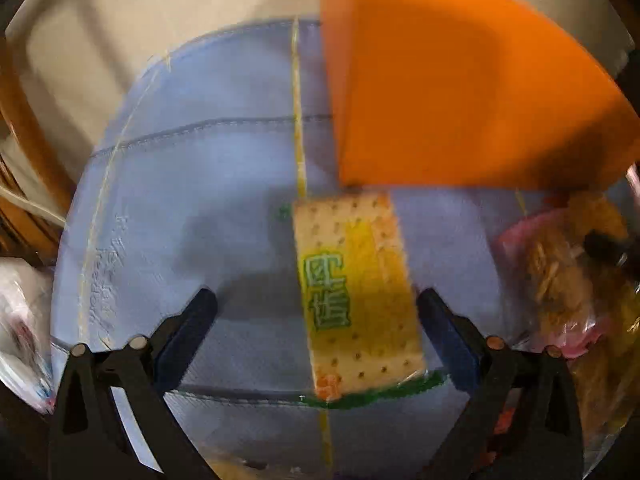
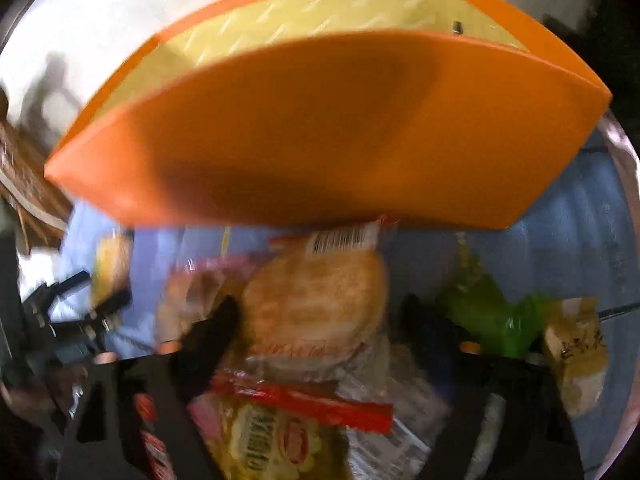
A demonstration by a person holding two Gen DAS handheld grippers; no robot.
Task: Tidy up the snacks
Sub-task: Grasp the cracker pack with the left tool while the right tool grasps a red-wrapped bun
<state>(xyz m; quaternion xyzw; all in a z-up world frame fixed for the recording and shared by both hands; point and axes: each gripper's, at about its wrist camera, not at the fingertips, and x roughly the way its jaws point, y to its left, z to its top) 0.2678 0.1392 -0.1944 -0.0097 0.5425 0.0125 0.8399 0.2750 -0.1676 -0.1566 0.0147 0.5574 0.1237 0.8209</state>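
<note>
**Snacks on the blue cloth beside the orange bin**

Snacks lay on a pale blue cloth [image 1: 168, 184] in front of an orange bin [image 2: 320, 132]. In the left wrist view, a cracker packet [image 1: 356, 292] with green characters on a yellow band lay flat on the cloth, between the fingers of the left gripper [image 1: 316, 336]. Those fingers stood wide apart, one on each side of the packet; whether the right-hand finger touched the packet's edge could not be told. The packet's far end reached the foot of the bin, and its near end was at a green strip on the cloth.

In the right wrist view, a round toasted pastry in clear wrap [image 2: 320, 304], bearing a barcode label, lay between the fingers of the right gripper [image 2: 320, 320]. The fingers were apart; motion blur hid whether either pressed on the wrap. Nearer the camera lay a red-banded yellow packet [image 2: 280, 432], cut off by the lower edge. To the right lay a green wrapper [image 2: 488, 320] and a tan packet [image 2: 576, 360], both smeared by blur.

The bin's near wall filled much of both views; its yellow lining [image 2: 304, 16] showed only at the top. A pink-trimmed bag of snacks [image 1: 560, 280] at the right edge of the left view was too blurred to read. The cloth rested on a white table [image 1: 120, 32].
</note>
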